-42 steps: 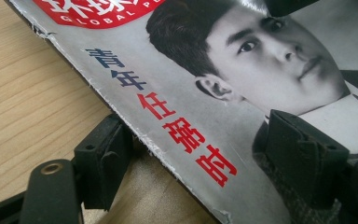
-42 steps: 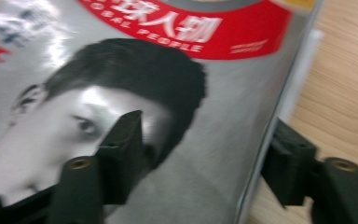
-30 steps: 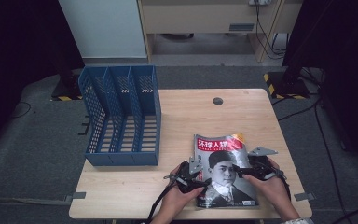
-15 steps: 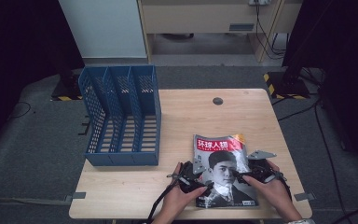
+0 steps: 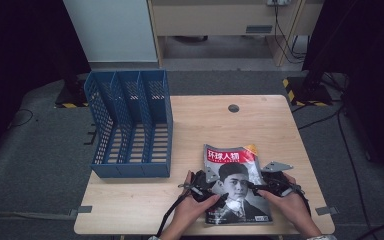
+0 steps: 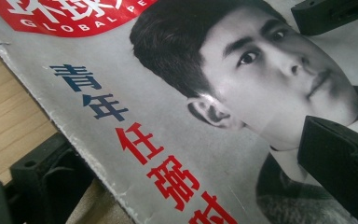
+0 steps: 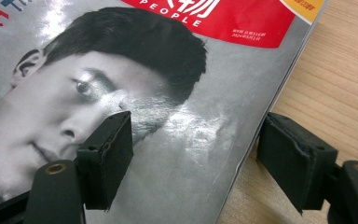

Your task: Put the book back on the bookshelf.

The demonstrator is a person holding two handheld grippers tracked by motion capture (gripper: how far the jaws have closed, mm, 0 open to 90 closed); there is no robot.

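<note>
A magazine with a red title band and a black-and-white portrait lies flat on the wooden table, near its front edge. My left gripper is at the magazine's left edge. In the left gripper view its jaws stand wide, one below the worn edge and one over the cover, and they have just been opening. My right gripper is at the right edge. Its jaws straddle that edge, one on the cover and one over bare wood. They have just been closing without pressing on anything.
A blue three-slot mesh file holder stands on the left part of the table. A small round cable hole sits near the far edge. Bare wood lies between the holder and the magazine.
</note>
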